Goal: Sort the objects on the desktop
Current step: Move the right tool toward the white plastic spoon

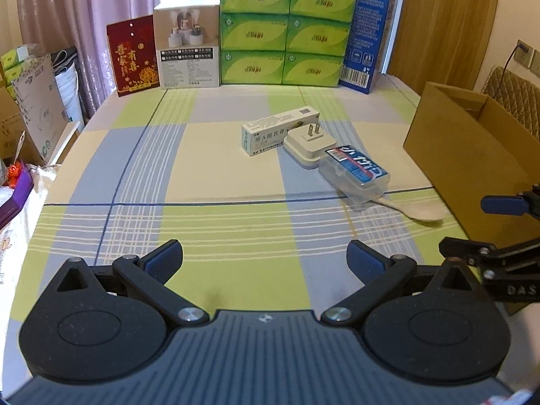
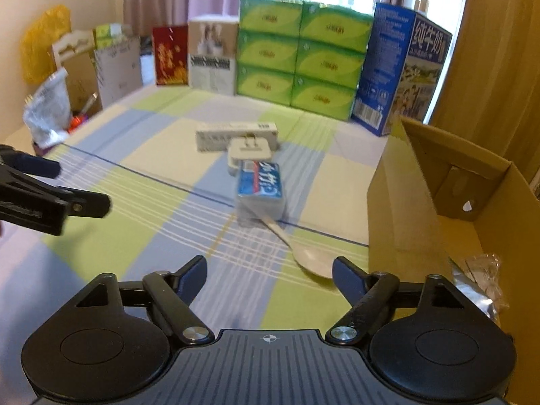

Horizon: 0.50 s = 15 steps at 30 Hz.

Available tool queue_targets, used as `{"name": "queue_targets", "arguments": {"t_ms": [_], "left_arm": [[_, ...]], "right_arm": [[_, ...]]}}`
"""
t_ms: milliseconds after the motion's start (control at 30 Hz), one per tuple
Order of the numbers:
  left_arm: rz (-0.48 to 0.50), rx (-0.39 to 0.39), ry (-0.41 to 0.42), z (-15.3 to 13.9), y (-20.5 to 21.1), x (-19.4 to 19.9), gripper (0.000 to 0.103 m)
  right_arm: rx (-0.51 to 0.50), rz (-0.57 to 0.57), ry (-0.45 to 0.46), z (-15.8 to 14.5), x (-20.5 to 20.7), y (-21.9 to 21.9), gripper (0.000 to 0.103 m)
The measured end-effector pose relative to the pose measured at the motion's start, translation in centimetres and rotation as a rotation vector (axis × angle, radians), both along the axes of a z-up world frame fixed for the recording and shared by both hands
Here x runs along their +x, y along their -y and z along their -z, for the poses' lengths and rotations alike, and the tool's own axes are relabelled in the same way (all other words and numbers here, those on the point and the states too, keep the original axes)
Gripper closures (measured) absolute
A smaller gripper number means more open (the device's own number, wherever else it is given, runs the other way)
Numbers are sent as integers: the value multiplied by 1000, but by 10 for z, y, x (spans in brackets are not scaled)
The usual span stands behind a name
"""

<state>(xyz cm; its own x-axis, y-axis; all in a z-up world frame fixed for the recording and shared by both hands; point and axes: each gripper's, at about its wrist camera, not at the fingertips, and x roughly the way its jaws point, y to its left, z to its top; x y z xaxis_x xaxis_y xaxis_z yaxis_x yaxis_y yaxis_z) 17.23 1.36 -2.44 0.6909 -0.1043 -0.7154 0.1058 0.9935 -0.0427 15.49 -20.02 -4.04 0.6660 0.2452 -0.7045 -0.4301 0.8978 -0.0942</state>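
Where it lies flat, white spoon [image 2: 312, 258] looks plastic.

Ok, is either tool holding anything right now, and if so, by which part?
Nothing is held. The left tool and right tool are both open and empty above the checked cloth; the white plastic spoon lies untouched on it.

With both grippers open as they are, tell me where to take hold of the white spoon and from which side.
Grip the spoon at its bare neck just behind the bowl, coming from above with the right gripper. The handle's far end is tucked under the clear plastic case, and the bowl lies flat and wide, probably hard to pinch.
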Motion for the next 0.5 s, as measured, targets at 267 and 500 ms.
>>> {"name": "queue_targets", "arguments": {"t_ms": [267, 500], "left_arm": [[21, -27, -14, 17, 4, 20, 2], [15, -47, -6, 19, 6, 38, 2]], "right_arm": [[-72, 13, -18, 35, 43, -7, 28], [-108, 16, -25, 55, 74, -10, 28]]}}
